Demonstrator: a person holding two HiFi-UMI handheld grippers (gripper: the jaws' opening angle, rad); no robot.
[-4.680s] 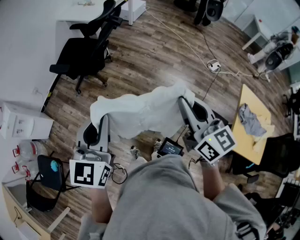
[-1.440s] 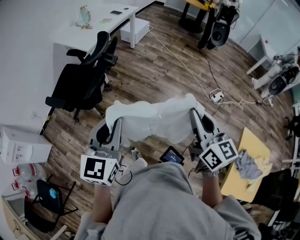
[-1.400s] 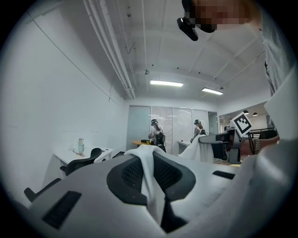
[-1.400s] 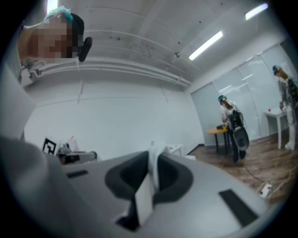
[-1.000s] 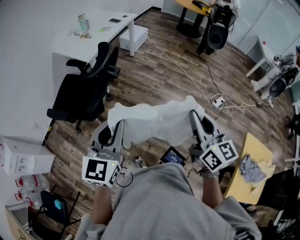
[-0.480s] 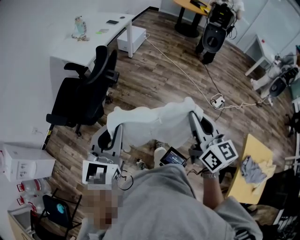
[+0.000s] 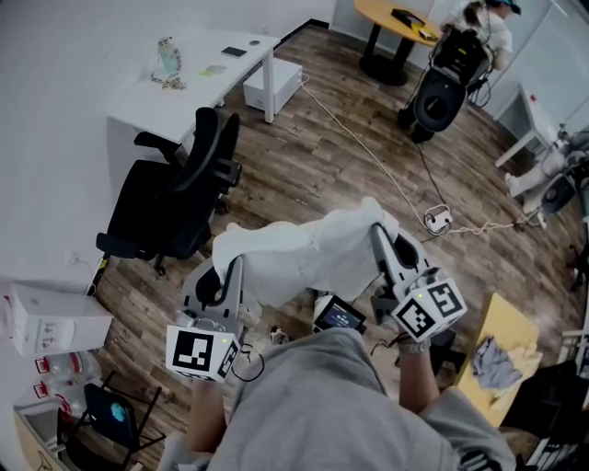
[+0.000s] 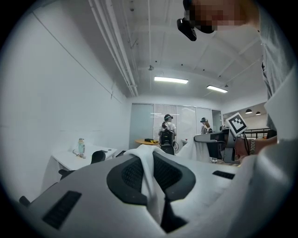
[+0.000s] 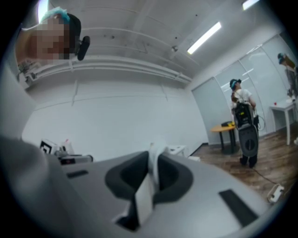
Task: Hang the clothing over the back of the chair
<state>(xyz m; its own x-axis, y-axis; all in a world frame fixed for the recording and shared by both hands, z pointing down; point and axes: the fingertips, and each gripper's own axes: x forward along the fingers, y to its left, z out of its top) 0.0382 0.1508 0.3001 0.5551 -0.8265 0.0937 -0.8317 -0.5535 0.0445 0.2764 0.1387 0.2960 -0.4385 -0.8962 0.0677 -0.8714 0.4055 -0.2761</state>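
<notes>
A white garment (image 7: pixel 308 250) hangs stretched between my two grippers in the head view, above the wood floor. My left gripper (image 7: pixel 230 250) is shut on its left edge, and a white fold (image 8: pixel 150 179) is pinched between the jaws in the left gripper view. My right gripper (image 7: pixel 375 224) is shut on the right edge; a strip of cloth (image 9: pixel 151 175) sticks up between its jaws. The black office chair (image 7: pixel 179 193) stands to the upper left of the garment, its back toward the white desk (image 7: pixel 189 78). The chair shows small in the left gripper view (image 8: pixel 98 157).
A white box (image 7: pixel 46 317) sits at the left. A cable and socket (image 7: pixel 437 221) run across the floor at the right. A yellow table (image 7: pixel 492 345) with a grey cloth is at lower right. People (image 8: pixel 166 132) stand by a round table (image 7: pixel 405 18) at the back.
Both grippers and the stretched garment have moved with me across the floor toward the chair and desk. The grips on the cloth look the same.
</notes>
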